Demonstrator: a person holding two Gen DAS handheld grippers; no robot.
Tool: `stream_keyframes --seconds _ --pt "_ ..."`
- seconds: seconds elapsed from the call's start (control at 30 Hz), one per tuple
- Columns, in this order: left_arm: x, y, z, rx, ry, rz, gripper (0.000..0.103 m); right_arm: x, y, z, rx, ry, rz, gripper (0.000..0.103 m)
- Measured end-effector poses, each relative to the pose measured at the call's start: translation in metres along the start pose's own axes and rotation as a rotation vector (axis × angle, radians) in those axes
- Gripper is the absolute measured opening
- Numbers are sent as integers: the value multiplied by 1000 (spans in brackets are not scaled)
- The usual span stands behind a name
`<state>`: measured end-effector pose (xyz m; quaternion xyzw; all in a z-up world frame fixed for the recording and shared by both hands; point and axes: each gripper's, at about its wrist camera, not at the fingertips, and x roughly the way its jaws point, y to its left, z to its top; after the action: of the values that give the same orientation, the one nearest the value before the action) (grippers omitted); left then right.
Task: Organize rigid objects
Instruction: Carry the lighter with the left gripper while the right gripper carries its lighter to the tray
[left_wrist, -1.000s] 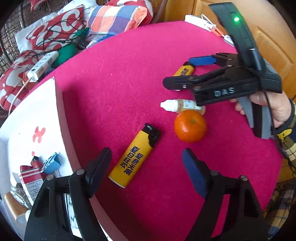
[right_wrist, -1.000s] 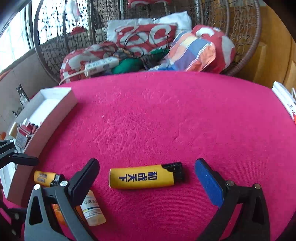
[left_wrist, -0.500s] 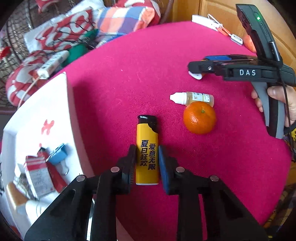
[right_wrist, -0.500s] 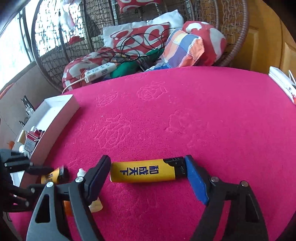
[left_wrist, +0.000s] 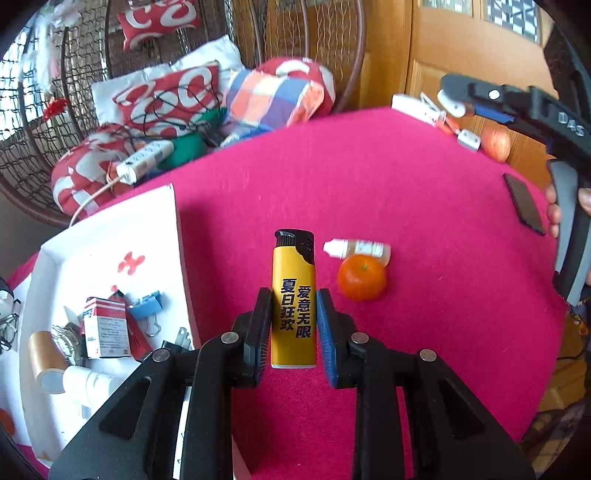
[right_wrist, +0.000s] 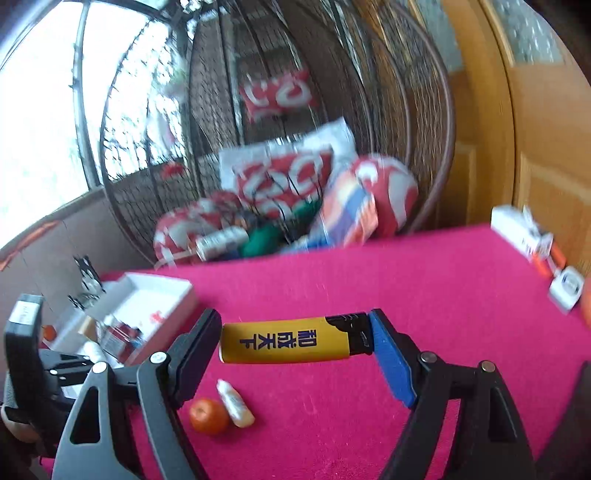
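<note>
Left wrist view: my left gripper (left_wrist: 291, 325) sits at lower centre, its jaws clamped across the width of a yellow plastic lighter with a black cap and dark printed characters (left_wrist: 294, 295), which stands lengthwise up the frame, cap away from the camera, over the magenta cloth-covered counter (left_wrist: 424, 206). Just right of the cap lie a small clear dropper bottle with a white tip (left_wrist: 356, 249) and a round orange tangerine (left_wrist: 362, 277), the two touching. At left is an open white cardboard box (left_wrist: 110, 236) holding a red-and-white carton (left_wrist: 105, 326), a blue binder clip (left_wrist: 146, 308) and other small items I cannot identify. My right gripper (left_wrist: 480, 107) appears at upper right.

Right wrist view: my right gripper (right_wrist: 295, 339) holds a second yellow lighter with a black cap and blue characters (right_wrist: 295, 341) end to end, lying crosswise in the frame, cap against the blue pad at right. Its jaws stand wide, clamped on the lighter's length. The lighter is raised clear of the counter (right_wrist: 369, 273); the tangerine (right_wrist: 208, 415) and dropper bottle (right_wrist: 234, 404) lie below it at lower left, the white box (right_wrist: 147, 295) at left. The background is blurred.
</note>
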<state>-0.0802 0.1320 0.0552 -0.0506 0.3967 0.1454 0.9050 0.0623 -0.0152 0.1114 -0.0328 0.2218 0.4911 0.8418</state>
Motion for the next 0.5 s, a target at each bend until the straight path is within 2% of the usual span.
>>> stream_keyframes --seconds 0.23,0.5 --pt "-25 9 6 -40 -65 3 23 -33 27 18 -71 -108 50 81" --pt "-47 20 7 -76 -122 4 23 -51 46 26 -101 -174 82 81"
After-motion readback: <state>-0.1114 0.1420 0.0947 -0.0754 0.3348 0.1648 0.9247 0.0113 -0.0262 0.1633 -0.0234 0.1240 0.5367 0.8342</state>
